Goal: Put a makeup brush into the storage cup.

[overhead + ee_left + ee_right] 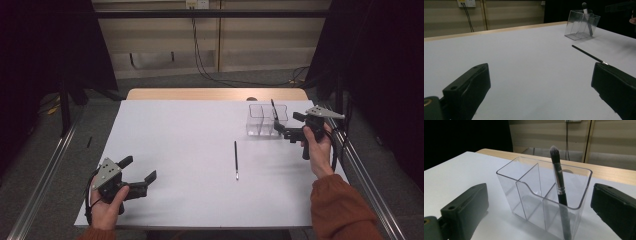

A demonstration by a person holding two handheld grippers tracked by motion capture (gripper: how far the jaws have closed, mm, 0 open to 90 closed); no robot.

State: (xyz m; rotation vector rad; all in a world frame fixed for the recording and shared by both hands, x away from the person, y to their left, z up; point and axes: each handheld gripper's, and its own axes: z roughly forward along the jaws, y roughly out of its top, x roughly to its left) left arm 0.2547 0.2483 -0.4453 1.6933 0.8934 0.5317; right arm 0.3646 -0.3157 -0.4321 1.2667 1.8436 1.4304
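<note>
A makeup brush (559,182) has been stood bristles-up in the near compartment of the clear organizer (524,170), and the right gripper (295,126) is held just beside it, jaws spread and empty. The thin brush (235,159) lying mid-table is judged next: it must be reached, pinched along its shaft and carried to the organizer, while the left gripper (134,172) is held released near the table's front edge

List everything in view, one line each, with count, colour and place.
Clear organiser: one, transparent, compartmented, far right of the table.
Makeup brush: one, black handle, pale bristles, standing bristles-up in the organiser's end compartment.
Thin brush: one, black, lying flat on the table right of centre.
Table: one, white top with a wooden far edge.
Cables: dark, hanging down the back wall.
Left gripper: black, open, near left corner.
Right gripper: black, open, beside the organiser.
</note>
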